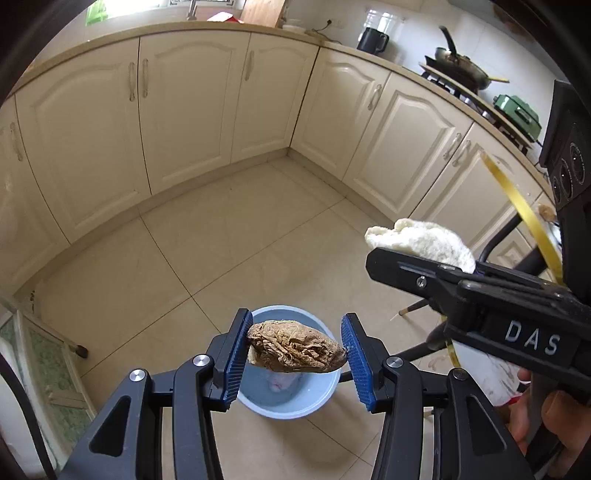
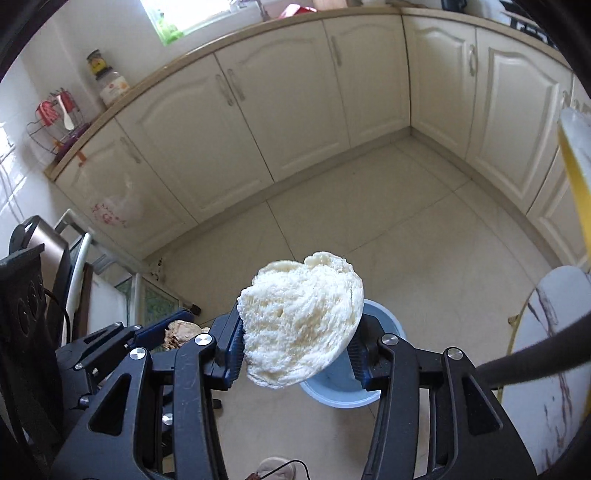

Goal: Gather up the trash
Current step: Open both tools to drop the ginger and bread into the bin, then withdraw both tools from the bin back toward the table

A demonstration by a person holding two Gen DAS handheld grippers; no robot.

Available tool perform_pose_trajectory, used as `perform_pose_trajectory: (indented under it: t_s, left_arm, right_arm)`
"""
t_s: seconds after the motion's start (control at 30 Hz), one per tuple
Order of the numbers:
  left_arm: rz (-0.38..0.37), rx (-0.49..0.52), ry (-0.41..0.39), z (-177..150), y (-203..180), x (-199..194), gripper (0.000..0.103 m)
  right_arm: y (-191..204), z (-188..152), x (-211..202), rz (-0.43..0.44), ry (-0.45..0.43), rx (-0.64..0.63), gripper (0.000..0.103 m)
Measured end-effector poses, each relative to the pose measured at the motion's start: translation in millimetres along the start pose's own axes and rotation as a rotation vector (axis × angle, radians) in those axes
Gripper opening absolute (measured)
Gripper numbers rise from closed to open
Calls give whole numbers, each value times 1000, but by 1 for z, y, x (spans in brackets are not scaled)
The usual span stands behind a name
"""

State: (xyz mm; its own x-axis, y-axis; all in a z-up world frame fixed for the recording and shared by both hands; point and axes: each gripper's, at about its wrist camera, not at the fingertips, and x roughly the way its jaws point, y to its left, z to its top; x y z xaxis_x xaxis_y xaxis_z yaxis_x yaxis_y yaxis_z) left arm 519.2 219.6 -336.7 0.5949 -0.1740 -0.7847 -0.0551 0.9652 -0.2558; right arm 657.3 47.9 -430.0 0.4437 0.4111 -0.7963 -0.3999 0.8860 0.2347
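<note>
The left gripper point(image 1: 295, 358) clamps a brown, wrinkled lump of trash point(image 1: 295, 349) between its 2 blue ribbed pads point(image 1: 236, 354), one pad on each end of the lump. The lump hangs in the air directly over a pale blue bin point(image 1: 317, 397) that stands on the tiled floor point(image 1: 207, 236); something pale and pinkish lies in the bottom of the bin.

The right gripper point(image 2: 299, 339) holds a white, spongy piece of bread point(image 2: 301, 325), torn side toward the camera, squeezed between its pads. In the right wrist view the bread covers most of the bin point(image 2: 388, 325), whose blue rim shows behind and below it. In the left wrist view this gripper point(image 1: 399, 258) comes in from the right, higher than the left gripper, with the bread point(image 1: 421, 242) sticking out past its black body; a hand point(image 1: 554, 424) grips its handle at the lower right edge.

Cream cabinets point(image 1: 192, 103) run around the corner of the kitchen beneath a beige counter point(image 1: 229, 26). On the right run of the counter stand a dark kettle point(image 1: 373, 40), a wok on the stove point(image 1: 461, 66) and a green appliance point(image 1: 517, 110). A round marble table with a gold rim point(image 2: 546, 354) sits just beside the bin at the right.
</note>
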Motion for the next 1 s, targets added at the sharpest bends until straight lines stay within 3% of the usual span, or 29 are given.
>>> perform_pose_trajectory:
  t_s: [0.07, 0.17, 0.37, 0.5, 0.63, 0.7, 0.83, 1.0]
  left_arm:
    - [11, 0, 25, 2, 0, 12, 48]
    - [29, -13, 34, 9, 0, 21, 60]
    - [42, -28, 5, 15, -6, 13, 61]
    - [68, -33, -69, 5, -19, -41, 62]
    - [104, -5, -174, -18, -45, -110, 71]
    - [114, 17, -231, -28, -64, -145, 71]
    - [115, 48, -346, -52, -105, -211, 83]
    - [104, 99, -461, -103, -161, -278, 92]
  right_arm:
    - [-8, 3, 10, -22, -5, 2, 60]
    - [-13, 5, 12, -52, -12, 7, 76]
    - [-15, 7, -6, -68, -45, 1, 79]
    - [1, 7, -40, -70, -104, -20, 82]
    - [17, 2, -92, -86, -189, -38, 87]
    - [21, -4, -125, -95, -240, -42, 87]
    - [28, -22, -201, -133, -351, -49, 94]
    - [33, -52, -298, -198, -483, -46, 101]
